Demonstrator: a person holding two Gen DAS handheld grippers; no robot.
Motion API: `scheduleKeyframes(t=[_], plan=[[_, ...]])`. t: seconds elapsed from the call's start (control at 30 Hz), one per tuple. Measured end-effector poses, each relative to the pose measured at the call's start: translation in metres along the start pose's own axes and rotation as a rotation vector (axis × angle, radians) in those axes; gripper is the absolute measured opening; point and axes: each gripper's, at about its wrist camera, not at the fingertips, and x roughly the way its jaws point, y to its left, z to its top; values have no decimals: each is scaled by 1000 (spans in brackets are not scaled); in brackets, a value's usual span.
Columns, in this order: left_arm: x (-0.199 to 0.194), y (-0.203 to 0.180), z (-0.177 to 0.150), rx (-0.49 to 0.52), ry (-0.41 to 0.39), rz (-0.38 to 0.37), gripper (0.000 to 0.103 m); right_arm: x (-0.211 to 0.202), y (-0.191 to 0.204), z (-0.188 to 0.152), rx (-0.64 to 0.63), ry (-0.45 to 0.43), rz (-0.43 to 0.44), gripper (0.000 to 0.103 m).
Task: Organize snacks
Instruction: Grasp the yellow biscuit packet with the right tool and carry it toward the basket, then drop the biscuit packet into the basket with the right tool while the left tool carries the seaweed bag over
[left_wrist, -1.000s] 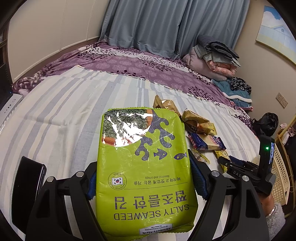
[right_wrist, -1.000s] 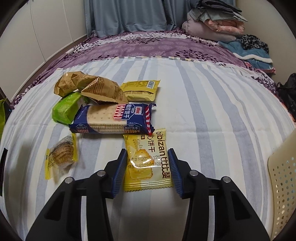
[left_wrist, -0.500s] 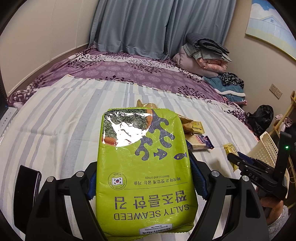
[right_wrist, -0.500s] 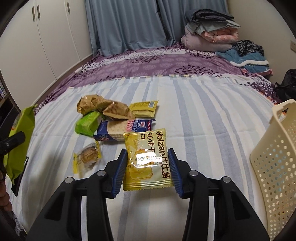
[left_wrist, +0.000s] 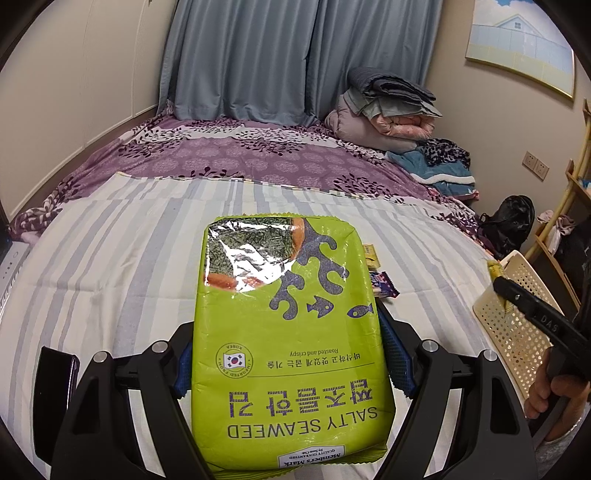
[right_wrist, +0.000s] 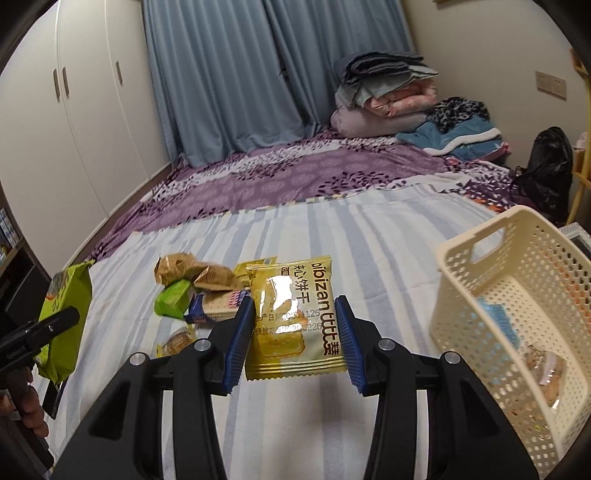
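Observation:
My left gripper (left_wrist: 288, 354) is shut on a large green salty seaweed bag (left_wrist: 288, 332) and holds it above the striped bed; the bag also shows in the right wrist view (right_wrist: 61, 317). My right gripper (right_wrist: 295, 332) is shut on a yellow cracker packet (right_wrist: 293, 321), lifted above the bed, left of a cream perforated basket (right_wrist: 480, 280). The basket (left_wrist: 517, 317) holds a blue packet (right_wrist: 495, 321) and a clear-wrapped snack (right_wrist: 546, 369). Loose snacks lie on the bed: brown packets (right_wrist: 192, 273), a green packet (right_wrist: 171, 301), a blue cracker pack (right_wrist: 214, 308).
A black phone (left_wrist: 55, 402) lies on the bed at my left. Folded bedding (right_wrist: 384, 96) is stacked at the far end by the curtains. A black bag (right_wrist: 550, 173) sits on the floor to the right. White wardrobes (right_wrist: 74, 110) line the left wall.
Both grippers have risen from the bed with their packets. The right gripper has lifted the yellow packet off the bed and moved right, bringing the basket into full view.

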Motion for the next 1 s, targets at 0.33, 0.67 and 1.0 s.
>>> scheduleKeyframes(t=[0.33, 0.67, 1.0], plan=[[-4, -38, 5, 69, -11, -33, 80, -43, -50, 1, 70, -79, -70, 45], [0, -90, 9, 153, -12, -97, 80, -81, -116, -7, 156, -117, -229, 45], [-2, -135, 13, 221, -20, -150, 80, -105, -164, -21, 226, -115, -334, 45]])
